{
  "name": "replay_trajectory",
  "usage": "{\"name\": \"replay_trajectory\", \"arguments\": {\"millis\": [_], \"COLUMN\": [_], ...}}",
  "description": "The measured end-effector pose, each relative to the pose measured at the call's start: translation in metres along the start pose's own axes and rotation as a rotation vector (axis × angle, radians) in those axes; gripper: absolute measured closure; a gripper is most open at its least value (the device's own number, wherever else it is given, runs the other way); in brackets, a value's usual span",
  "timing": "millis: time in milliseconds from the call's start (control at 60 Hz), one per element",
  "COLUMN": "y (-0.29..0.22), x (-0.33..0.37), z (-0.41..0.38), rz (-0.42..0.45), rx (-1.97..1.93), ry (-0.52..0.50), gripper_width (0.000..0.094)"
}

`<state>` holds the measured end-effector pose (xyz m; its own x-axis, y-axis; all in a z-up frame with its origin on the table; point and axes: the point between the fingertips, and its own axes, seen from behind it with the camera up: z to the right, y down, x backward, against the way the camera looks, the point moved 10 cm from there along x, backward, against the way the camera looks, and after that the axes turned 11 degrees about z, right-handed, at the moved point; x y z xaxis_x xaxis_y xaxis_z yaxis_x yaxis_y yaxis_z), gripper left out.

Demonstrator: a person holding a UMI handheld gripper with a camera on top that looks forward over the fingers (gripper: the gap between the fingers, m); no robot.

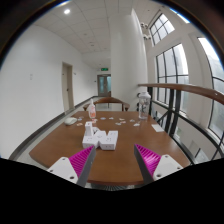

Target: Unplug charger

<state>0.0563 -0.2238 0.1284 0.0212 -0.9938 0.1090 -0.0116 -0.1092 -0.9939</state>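
Observation:
A white power strip (102,140) lies on the brown wooden table (60,148), just ahead of my fingers. A white charger (91,128) stands plugged into its left part, upright. My gripper (113,160) is open and empty, its two magenta pads (82,160) spread wide above the table's near edge. The strip sits beyond the fingertips, slightly left of the midline between them.
Small white items (128,119) lie scattered on the far part of the table. A bottle (92,108) stands at the table's far side. A railing (185,100) and tall windows run along the right, a white wall with a door on the left.

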Motion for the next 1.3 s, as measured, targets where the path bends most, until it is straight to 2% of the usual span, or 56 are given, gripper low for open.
{"name": "replay_trajectory", "arguments": {"millis": [100, 333, 483, 550, 567, 617, 650, 700, 850, 983, 1117, 1233, 1300], "y": [-0.006, -0.012, 0.006, 0.017, 0.019, 0.026, 0.033, 0.032, 0.032, 0.026, -0.05, -0.095, -0.097], "x": [-0.016, -0.128, -0.2, -0.223, -0.228, -0.239, -0.245, -0.244, -0.245, -0.243, -0.214, -0.187, -0.18], "z": [-0.008, -0.069, -0.1, -0.105, -0.105, -0.107, -0.108, -0.109, -0.11, -0.11, -0.1, -0.065, -0.038], "rz": [0.006, -0.006, -0.062, -0.097, -0.106, -0.131, -0.151, -0.116, -0.117, -0.089, 0.095, 0.147, 0.13], "rx": [0.018, 0.011, 0.047, 0.047, 0.045, 0.034, 0.028, 0.041, 0.051, 0.062, 0.088, 0.076, 0.091], "ry": [-0.017, -0.119, -0.138, -0.124, -0.12, -0.113, -0.11, -0.107, -0.101, -0.112, -0.103, -0.055, -0.007], "gripper_width": [0.014, 0.0148, 0.0178, 0.0261, 0.0309, 0.0517, 0.0734, 0.0745, 0.0829, 0.0845, 0.0846, 0.0846, 0.0846]}}
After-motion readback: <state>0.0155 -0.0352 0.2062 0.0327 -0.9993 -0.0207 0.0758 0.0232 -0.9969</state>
